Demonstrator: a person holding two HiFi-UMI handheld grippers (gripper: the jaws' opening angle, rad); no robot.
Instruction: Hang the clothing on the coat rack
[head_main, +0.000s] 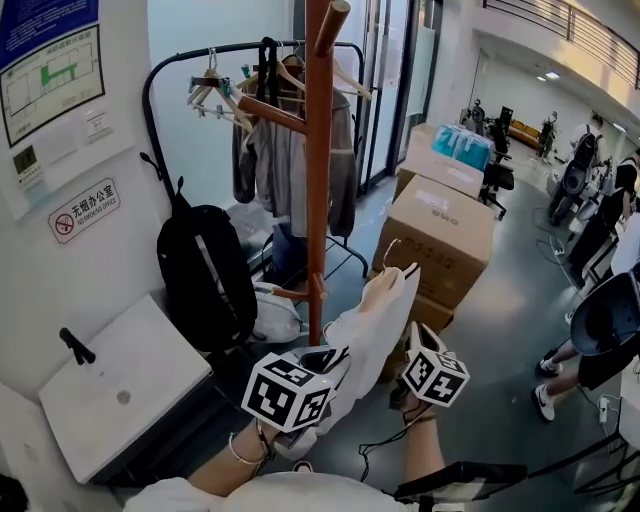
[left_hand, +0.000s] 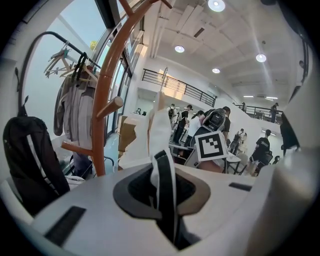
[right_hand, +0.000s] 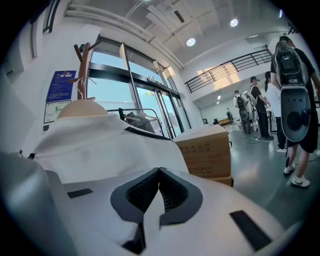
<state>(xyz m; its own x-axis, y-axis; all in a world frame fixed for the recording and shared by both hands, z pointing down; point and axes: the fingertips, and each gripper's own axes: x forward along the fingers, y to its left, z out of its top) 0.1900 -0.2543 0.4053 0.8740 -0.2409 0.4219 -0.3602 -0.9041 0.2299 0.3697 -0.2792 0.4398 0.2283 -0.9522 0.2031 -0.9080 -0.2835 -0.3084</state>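
A white garment (head_main: 375, 320) with black trim hangs on a wooden hanger (right_hand: 82, 107); its wire hook (head_main: 393, 250) points up, just right of the brown wooden coat rack (head_main: 318, 150). My left gripper (head_main: 318, 362) is shut on a fold of the garment's trimmed edge (left_hand: 162, 180). My right gripper (head_main: 418, 342) is shut on the white cloth (right_hand: 150, 200) on the garment's right side. In the left gripper view the coat rack (left_hand: 107, 90) stands to the left, with a peg (left_hand: 112, 106) sticking out. The garment is held apart from the rack, below its upper pegs.
A black backpack (head_main: 205, 275) hangs left of the rack. Behind it stands a black garment rail (head_main: 200, 60) with hangers and grey clothes (head_main: 285, 160). Cardboard boxes (head_main: 440, 230) sit to the right. A white cabinet top (head_main: 120, 385) is at lower left. People (head_main: 590, 330) are at far right.
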